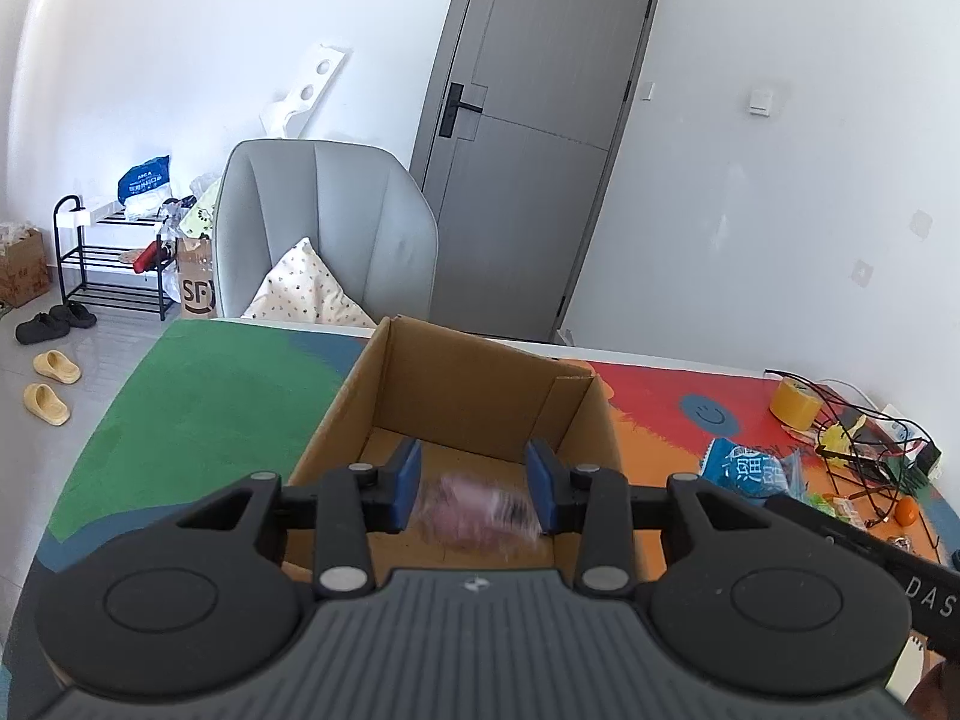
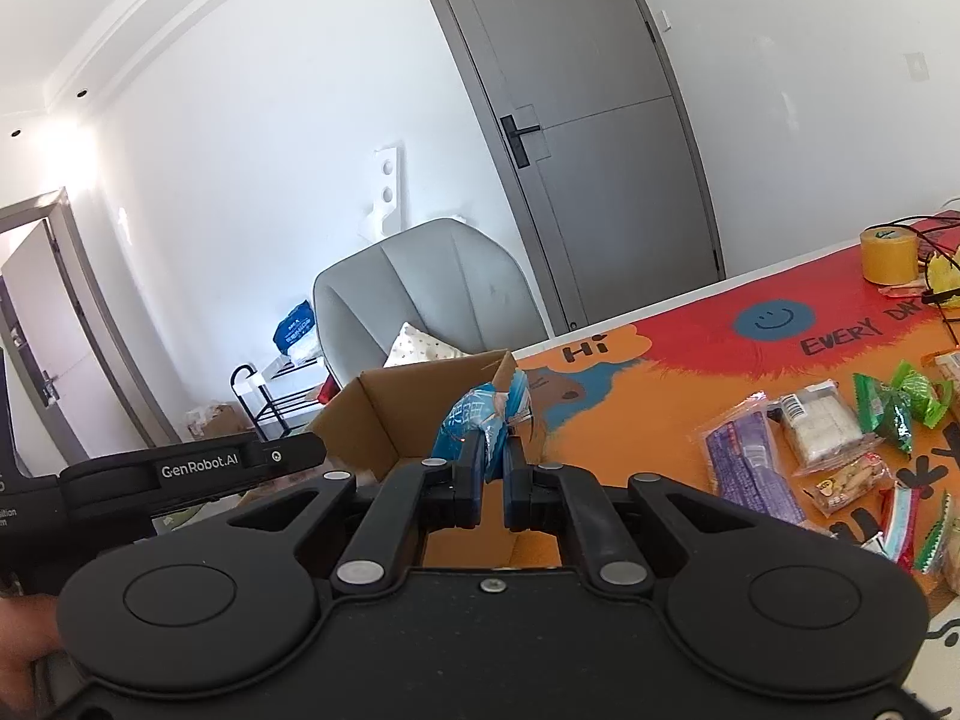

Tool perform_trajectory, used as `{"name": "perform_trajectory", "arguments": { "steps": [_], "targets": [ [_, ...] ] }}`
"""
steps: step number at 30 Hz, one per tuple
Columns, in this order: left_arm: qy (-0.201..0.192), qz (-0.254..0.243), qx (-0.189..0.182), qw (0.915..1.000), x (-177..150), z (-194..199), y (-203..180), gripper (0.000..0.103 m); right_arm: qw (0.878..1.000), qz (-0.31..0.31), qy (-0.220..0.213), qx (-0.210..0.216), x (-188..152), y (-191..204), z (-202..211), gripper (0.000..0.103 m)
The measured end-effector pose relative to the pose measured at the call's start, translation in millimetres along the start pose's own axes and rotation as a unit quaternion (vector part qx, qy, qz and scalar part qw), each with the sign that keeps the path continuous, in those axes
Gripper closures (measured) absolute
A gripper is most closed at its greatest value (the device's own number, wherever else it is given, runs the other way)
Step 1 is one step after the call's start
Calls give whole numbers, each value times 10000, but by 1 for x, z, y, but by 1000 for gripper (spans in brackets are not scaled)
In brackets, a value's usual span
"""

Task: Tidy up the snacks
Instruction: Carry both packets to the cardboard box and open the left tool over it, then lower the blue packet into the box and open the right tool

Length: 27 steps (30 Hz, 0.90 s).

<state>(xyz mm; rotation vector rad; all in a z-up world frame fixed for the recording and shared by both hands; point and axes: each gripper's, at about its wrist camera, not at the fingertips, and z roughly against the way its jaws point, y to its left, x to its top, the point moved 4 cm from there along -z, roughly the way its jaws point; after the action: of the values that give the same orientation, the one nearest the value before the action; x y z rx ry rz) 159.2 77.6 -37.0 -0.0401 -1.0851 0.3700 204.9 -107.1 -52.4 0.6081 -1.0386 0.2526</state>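
While the right gripper (image 2: 493,468) is clamped on a blue snack packet (image 2: 480,420), the cardboard box (image 2: 384,414) sits just ahead and left of it, mouth open upward. So the packet has to travel left and over the near rim; the right hand is the one carrying it.

Left gripper (image 1: 474,486) hovers over the same box, jaws apart. A blurred pink packet (image 1: 477,510) shows between the pads, but I can't tell whether they pinch it or it's lying inside the box.

Count: one box, one blue packet held, one pink packet. On the colourful table mat (image 2: 630,420), to the right, one purple packet (image 2: 750,468), one white packet (image 2: 819,426), one green packet (image 2: 900,405), a few smaller ones I can't count, and one yellow tape roll (image 2: 888,255).
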Motion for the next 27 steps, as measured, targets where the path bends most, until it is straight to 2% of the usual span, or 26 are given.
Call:
{"name": "perform_trajectory", "arguments": {
  "steps": [9, 11, 15, 17, 18, 19, 20, 24, 26, 27],
  "targets": [
    [51, 80, 168, 9998, 0, 10, 13, 62, 9996, 8, 4, 277, 2, 24, -14, 96],
    [71, 145, 213, 9996, 1, 13, 20, 58, 9994, 10, 21, 345, 3, 29, -17, 96],
    [112, 271, 335, 9990, -1, 18, 31, 44, 9983, -1, 70, 571, 4, 40, -24, 93],
    [124, 298, 414, 9986, -1, 19, 36, 34, 9983, 3, 140, 572, 3, 43, -27, 84],
    [115, 303, 467, 9984, 0, 20, 38, 27, 9984, -6, 141, 555, 3, 43, -26, 78],
    [92, 306, 507, 9982, -1, 21, 39, 23, 9985, -40, 107, 532, 2, 42, -23, 68],
    [65, 307, 527, 9981, -1, 23, 39, 22, 9987, -86, 84, 496, 2, 40, -21, 61],
    [60, 309, 524, 9981, -3, 24, 37, 12, 9992, -261, 84, 276, -1, 28, -12, 49],
    [46, 201, 557, 9982, -6, 23, 32, 10, 9994, -288, 34, 175, -4, 20, -6, 37],
    [68, 140, 573, 9982, -8, 23, 29, 9, 9995, -290, -5, 108, -5, 16, -3, 34]
  ]
}}
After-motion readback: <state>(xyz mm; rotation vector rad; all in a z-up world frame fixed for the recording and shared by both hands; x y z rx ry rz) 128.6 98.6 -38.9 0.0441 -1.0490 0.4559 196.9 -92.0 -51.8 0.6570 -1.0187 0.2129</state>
